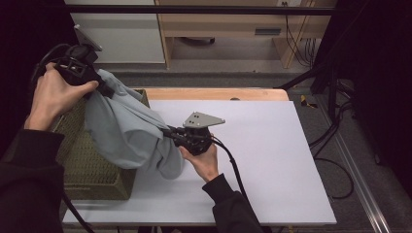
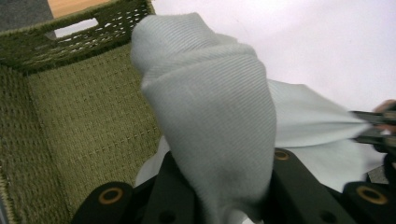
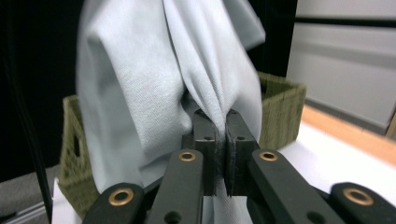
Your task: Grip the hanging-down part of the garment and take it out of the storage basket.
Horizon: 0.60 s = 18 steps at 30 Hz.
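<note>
Cloth point(image 1: 124, 128) pinched by left hand-held gripper point(image 1: 99, 85) and right hand-held gripper point(image 3: 220, 135); left gripper view reveals basket point(image 2: 70, 121) interior.

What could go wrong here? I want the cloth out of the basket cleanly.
The cloth is stretched between the left gripper and the right gripper, each pinching only a narrow bunch, so a pull could slip it free. Its lower fold drapes over the basket rim and may snag on the rough weave or drag the basket along.
</note>
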Motion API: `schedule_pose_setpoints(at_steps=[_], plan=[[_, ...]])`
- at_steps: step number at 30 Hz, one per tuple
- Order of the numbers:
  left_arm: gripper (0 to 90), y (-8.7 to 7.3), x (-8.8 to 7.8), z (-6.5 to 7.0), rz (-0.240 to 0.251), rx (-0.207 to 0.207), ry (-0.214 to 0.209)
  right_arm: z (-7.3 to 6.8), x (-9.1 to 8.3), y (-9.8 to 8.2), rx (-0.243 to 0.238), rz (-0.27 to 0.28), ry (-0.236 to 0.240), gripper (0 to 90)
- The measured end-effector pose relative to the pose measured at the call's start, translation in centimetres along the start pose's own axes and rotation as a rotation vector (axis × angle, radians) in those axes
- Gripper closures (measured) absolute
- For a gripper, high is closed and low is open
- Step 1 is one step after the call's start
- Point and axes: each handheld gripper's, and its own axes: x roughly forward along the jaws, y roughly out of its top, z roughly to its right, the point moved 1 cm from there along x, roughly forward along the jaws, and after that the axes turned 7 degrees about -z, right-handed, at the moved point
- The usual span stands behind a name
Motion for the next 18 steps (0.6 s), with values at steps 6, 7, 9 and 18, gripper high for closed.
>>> schedule_pose_setpoints(at_steps=[6,7,9,18], plan=[[79.8,0.0,0.1,0.2,-0.003,0.007,0.015,0.1,1.2,-1.8,0.007,-0.044,0.003,71.8],[79.8,0.0,0.0,0.2,0.000,0.006,0.020,-0.1,1.2,-2.0,0.002,-0.056,-0.003,66.8],[79.8,-0.1,0.0,0.0,0.004,-0.001,0.022,-0.2,0.9,-2.4,-0.010,-0.050,-0.008,58.3],[79.8,-0.3,0.2,-0.3,-0.001,-0.014,0.026,1.3,-4.8,-3.3,0.021,0.047,-0.109,26.8]])
